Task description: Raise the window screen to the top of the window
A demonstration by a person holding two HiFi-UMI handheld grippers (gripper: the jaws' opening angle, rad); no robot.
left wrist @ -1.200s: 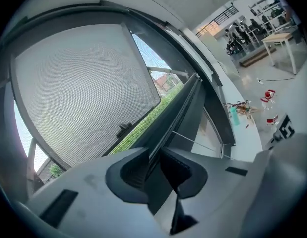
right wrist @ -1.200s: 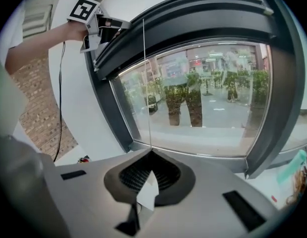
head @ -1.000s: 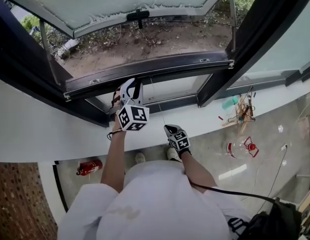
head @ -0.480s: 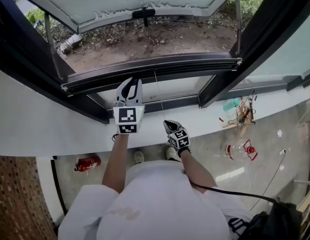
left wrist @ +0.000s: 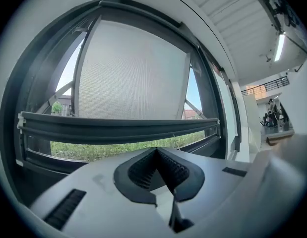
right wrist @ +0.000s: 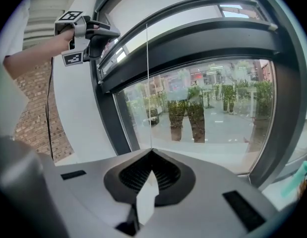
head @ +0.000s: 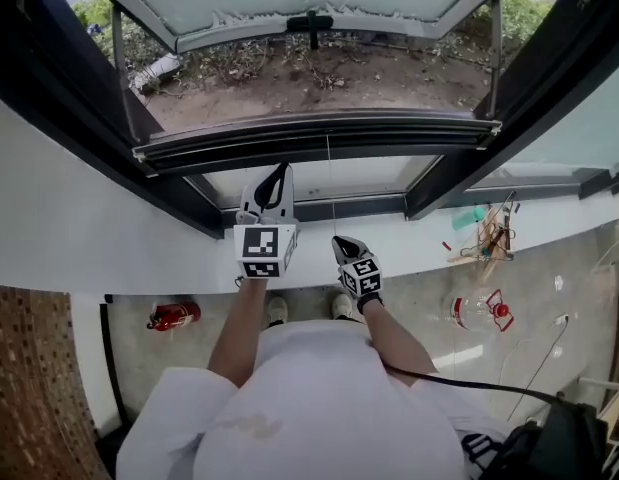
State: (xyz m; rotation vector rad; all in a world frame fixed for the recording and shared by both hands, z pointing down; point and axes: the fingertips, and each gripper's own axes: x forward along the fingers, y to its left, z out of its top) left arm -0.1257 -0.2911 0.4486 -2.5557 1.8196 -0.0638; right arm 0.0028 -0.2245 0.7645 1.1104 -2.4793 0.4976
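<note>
grey mesh window screen, dark screen bar, red extinguisher

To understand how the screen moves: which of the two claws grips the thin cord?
The right claw, jaws shut on the cord that rises straight up from them. The left claw is shut on nothing.

daylight floods in from outside, so the ground beyond the opening and the white sill read bright, while the dark frame goes near black. the floor below is dimmer, with pale glare patches. both gripper views bulge fisheye-round with black corners, their near grey jaws soft. the window screen glows backlit. the glass pane carries reflections, yet the thin cord stays crisp. a strip light flares white.
</note>
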